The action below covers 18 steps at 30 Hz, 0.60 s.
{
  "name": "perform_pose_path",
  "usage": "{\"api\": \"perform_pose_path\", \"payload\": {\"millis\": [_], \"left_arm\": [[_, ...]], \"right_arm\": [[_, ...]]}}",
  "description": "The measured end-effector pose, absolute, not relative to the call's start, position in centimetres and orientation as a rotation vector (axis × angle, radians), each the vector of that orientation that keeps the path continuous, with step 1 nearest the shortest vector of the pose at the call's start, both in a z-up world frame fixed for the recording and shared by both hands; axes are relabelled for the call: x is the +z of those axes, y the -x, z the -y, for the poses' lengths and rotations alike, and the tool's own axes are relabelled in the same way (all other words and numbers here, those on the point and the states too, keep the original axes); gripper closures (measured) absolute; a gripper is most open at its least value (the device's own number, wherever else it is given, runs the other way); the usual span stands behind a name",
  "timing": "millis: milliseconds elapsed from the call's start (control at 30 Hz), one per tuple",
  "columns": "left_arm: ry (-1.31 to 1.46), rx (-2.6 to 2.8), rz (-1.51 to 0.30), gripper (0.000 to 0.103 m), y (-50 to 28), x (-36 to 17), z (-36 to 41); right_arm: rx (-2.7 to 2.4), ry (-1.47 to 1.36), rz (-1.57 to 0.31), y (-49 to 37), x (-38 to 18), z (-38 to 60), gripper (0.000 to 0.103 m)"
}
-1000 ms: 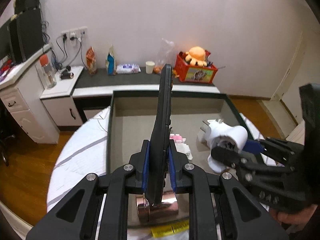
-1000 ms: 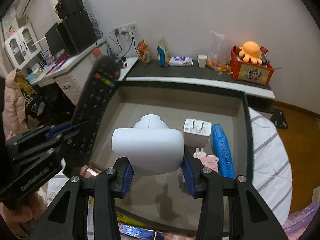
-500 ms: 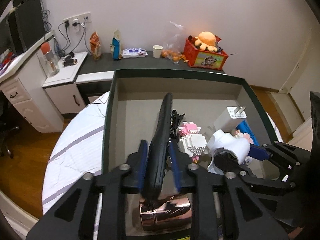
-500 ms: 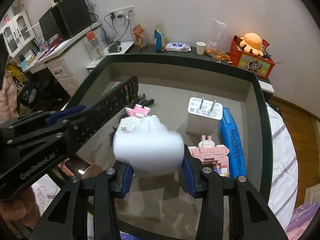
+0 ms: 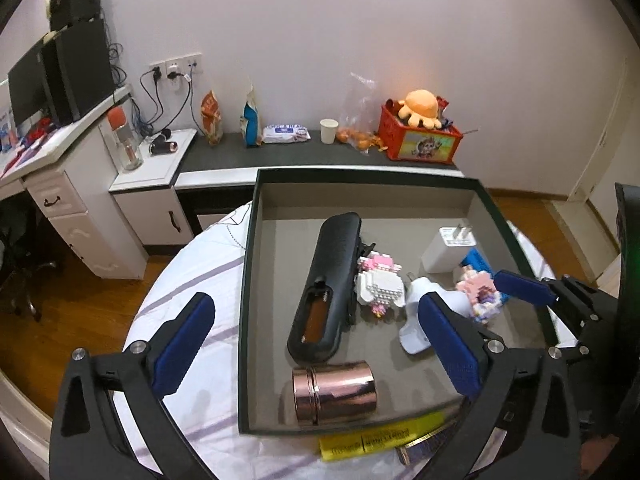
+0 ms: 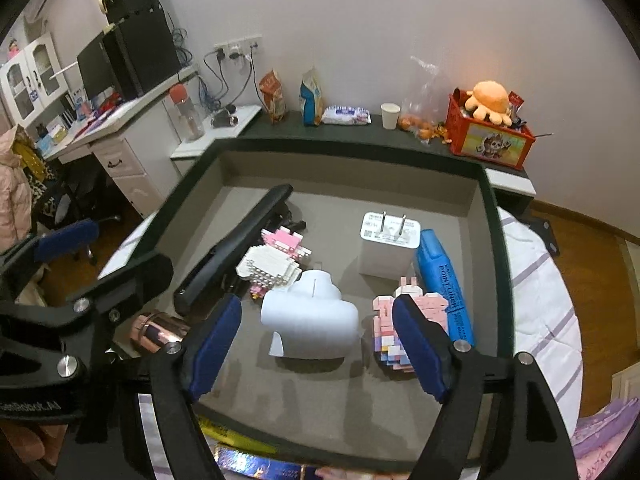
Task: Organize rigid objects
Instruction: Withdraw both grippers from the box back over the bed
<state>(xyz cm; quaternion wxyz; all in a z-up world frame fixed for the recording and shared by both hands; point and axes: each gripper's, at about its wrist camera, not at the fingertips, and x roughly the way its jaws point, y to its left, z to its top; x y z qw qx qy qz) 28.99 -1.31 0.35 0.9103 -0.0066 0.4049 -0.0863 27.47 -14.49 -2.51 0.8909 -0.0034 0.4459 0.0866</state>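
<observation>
Resting inside the box: black remote lying back-up along the left side, battery bay showing; white elbow piece lying near the middle; both just let go.

Left gripper: jaws have just been opening, now standing at their widest, nothing between them, hanging over the near-left edge of the box.

Right gripper: jaws have just been opening, pads clear of the elbow piece, which is still sitting between them.

Risks, as judged:
- right pad is crowding the pink brick figure; a sideways pull-out is likely toppling it.
- remote is leaning on the white brick figure; a nudge is likely shedding bricks.
- copper tin, lying on its side at the near edge, is liable to roll.
</observation>
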Motion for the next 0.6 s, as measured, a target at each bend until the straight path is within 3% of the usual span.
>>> {"api": "perform_pose_path", "payload": {"millis": [367,600], "left_arm": [[0.045,-0.181,-0.744,0.000,-21.1,3.8,-0.1],[0.069,-0.188,-0.743,0.000,-16.2,2.6,-0.4]], "right_arm": [[0.164,-0.057,-0.834,-21.7,0.9,16.2,0.023],[0.126,-0.114,-0.799,-16.1,1.8,18.9,0.023]]}}
